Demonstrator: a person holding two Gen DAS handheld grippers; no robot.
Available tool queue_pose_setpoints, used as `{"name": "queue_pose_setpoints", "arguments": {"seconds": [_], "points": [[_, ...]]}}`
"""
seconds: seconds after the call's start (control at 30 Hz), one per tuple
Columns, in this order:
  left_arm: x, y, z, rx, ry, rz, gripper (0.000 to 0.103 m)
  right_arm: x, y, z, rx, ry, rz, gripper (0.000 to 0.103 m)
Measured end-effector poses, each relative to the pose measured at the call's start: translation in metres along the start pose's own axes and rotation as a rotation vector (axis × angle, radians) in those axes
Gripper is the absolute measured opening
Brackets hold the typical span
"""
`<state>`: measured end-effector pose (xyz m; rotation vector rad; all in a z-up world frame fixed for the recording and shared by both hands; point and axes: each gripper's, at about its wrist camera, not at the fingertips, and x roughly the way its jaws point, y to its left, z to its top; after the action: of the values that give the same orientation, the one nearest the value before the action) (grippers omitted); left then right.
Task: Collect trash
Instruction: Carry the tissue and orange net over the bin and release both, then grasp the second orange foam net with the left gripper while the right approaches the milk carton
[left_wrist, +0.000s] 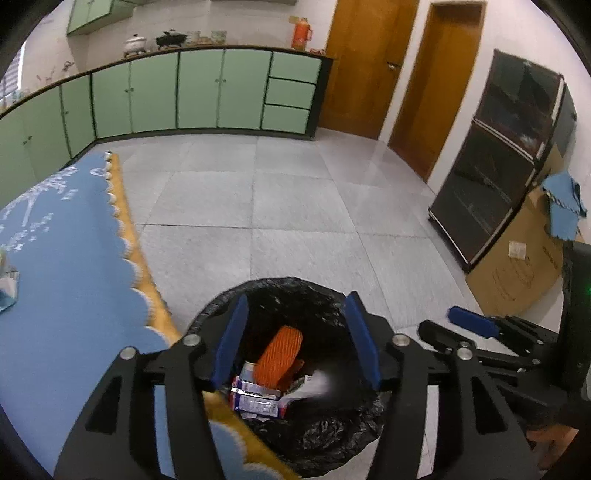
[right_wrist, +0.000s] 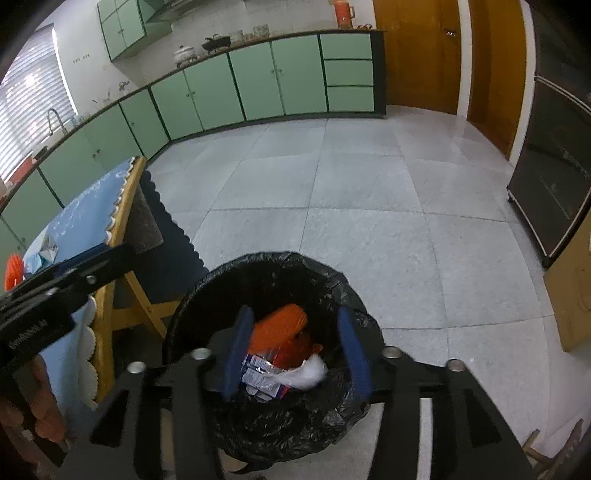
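Both tools hang over the bin (left_wrist: 295, 332), which stands on the tiled floor (left_wrist: 295, 206) just right of the desk (left_wrist: 66, 258). The left tool (left_wrist: 295, 345) has its blue pads spread wide with nothing between them; the same holds for the right tool (right_wrist: 297, 358), whose pads frame the bin's mouth from above. In the left view the right tool shows at the right edge, near the left one, its blue pad pointing left.

The bin is lined with a black bag (right_wrist: 332, 288) folded over the rim. Inside lie an orange ribbed piece (left_wrist: 279, 356), a crumpled printed wrapper (left_wrist: 258, 400) and a white wad (right_wrist: 308, 373), blurred in the left view. The desk carries a blue scalloped cloth (left_wrist: 74, 295) over a wooden frame, and more litter sits on it at the far left of the right view: something orange (right_wrist: 13, 271) and a pale wrapper (right_wrist: 48, 247). Green cabinets (left_wrist: 199, 88) line the far wall, with wooden doors (left_wrist: 365, 62) to their right.
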<state>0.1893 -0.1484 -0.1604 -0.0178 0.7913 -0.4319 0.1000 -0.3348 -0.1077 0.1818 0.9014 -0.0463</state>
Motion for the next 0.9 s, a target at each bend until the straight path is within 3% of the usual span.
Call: {"name": "queue_pose_setpoints", "arguments": {"seconds": [0.27,0.33,0.6,0.77,0.9], "points": [[-0.072,0.041,0.011,-0.051,-0.119,0.118,0.072,-0.041,0.029,0.023,-0.021,-0.103,0.023,0.092],[-0.094,0.057,0.01,-0.071,-0.15,0.166,0.077,-0.053,0.047,0.031,-0.047,-0.135,0.05,0.097],[-0.165,0.121,-0.01,-0.153,-0.21,0.365,0.083,-0.072,0.121,0.04,-0.152,-0.188,0.149,0.097],[-0.201,0.171,-0.032,-0.226,-0.222,0.501,0.085,-0.061,0.181,0.037,-0.227,-0.189,0.214,0.097],[-0.217,0.206,-0.044,-0.285,-0.217,0.559,0.085,-0.048,0.23,0.033,-0.288,-0.191,0.257,0.097]]}}
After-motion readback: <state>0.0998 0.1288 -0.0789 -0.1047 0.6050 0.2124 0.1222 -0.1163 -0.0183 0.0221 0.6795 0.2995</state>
